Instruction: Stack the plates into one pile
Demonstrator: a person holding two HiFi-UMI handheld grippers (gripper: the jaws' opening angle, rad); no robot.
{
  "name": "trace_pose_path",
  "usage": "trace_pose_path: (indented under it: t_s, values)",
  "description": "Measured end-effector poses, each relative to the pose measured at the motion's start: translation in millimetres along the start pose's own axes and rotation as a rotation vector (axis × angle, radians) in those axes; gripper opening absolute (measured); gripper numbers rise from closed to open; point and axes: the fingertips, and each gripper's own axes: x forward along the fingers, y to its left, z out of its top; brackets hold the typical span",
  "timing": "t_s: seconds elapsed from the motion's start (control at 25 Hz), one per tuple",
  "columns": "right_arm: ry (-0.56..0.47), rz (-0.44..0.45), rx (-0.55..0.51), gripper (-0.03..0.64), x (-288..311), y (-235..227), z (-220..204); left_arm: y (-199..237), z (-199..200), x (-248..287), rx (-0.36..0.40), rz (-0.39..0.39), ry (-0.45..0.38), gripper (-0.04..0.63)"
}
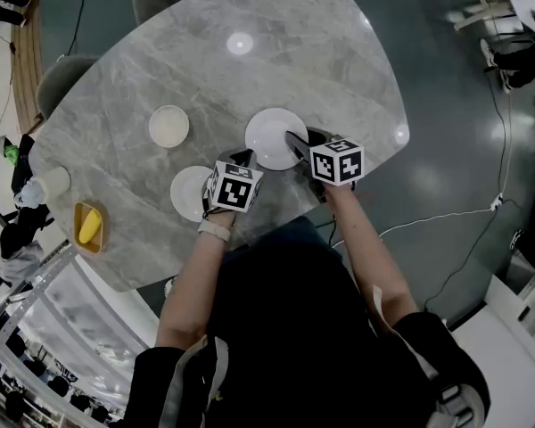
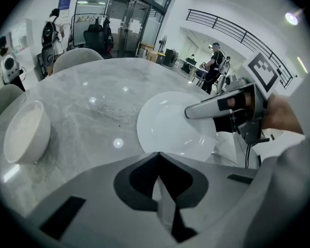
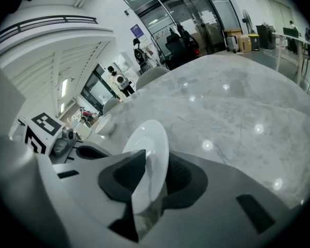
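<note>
Head view | our right gripper (image 1: 293,142) clamps large plate (image 1: 266,132) rim | smaller plate (image 1: 185,193) lies left, seemingly partly beneath left gripper (image 1: 242,157), jaws together

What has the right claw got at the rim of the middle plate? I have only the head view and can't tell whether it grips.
Observer: The right gripper view shows the right claw shut on the rim of the plate, one jaw on each face.
Operator: And the left claw?
Observer: In the left gripper view the left claw is shut, with nothing between its jaws.
Operator: Is the round white thing to the left of that plate in my picture another plate?
Observer: No. The left gripper view shows it from the side, and it is a deep bowl.
</note>
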Motion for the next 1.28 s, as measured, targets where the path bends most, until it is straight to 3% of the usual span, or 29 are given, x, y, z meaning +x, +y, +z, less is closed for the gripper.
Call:
trace_pose_path:
  t_s: [0.28,0.76,1.28]
  values:
    - [-0.046,0.051,0.069,0.061,-3.6,7.9,5.2,6.9,-0.4,-12.8,-0.020,0.016,-0.027,0.008]
    - [-0.120,0.104,0.120,0.034,-17.9,36.1,14.5,8.5,-17.3,-43.8,-0.020,0.051,-0.054,0.008]
    - [-0.134,0.118,0.094,0.032,-24.2,96.0,1.2,22.0,-62.5,-87.2,-0.041,0.065,-0.092,0.008]
